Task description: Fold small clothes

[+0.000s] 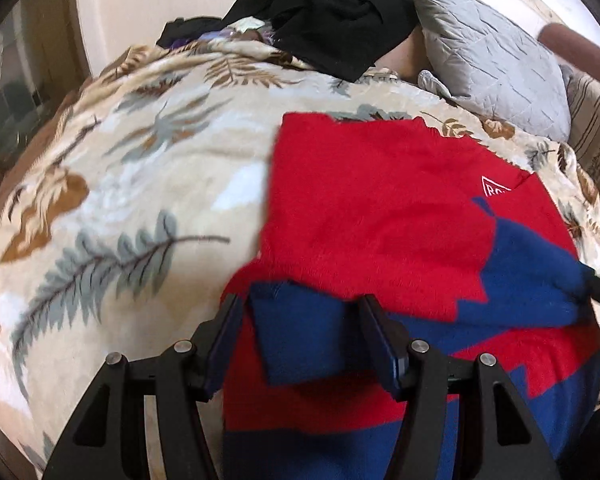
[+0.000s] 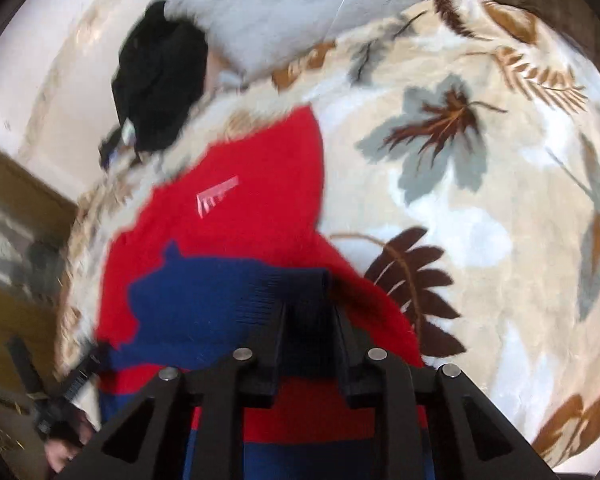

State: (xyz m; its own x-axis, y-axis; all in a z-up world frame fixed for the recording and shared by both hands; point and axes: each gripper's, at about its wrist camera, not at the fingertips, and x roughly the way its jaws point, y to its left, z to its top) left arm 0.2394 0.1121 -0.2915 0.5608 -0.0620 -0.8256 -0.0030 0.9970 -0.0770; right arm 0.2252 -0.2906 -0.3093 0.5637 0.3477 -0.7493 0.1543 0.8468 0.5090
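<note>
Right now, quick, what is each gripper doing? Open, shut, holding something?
Left gripper: open, a blue sleeve cuff lies between its fingers, not pinched.
Right gripper: closed on the other blue cuff of the sweater.

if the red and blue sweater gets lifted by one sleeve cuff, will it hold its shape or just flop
Probably flop: the red and blue sweater is soft fuzzy knit, lying limp on the leaf-print blanket, so the body would likely hang and unfold. The blue sleeve cuff at the right gripper already bends freely. The fuzzy surface looks grippy, so slipping seems unlikely.
</note>
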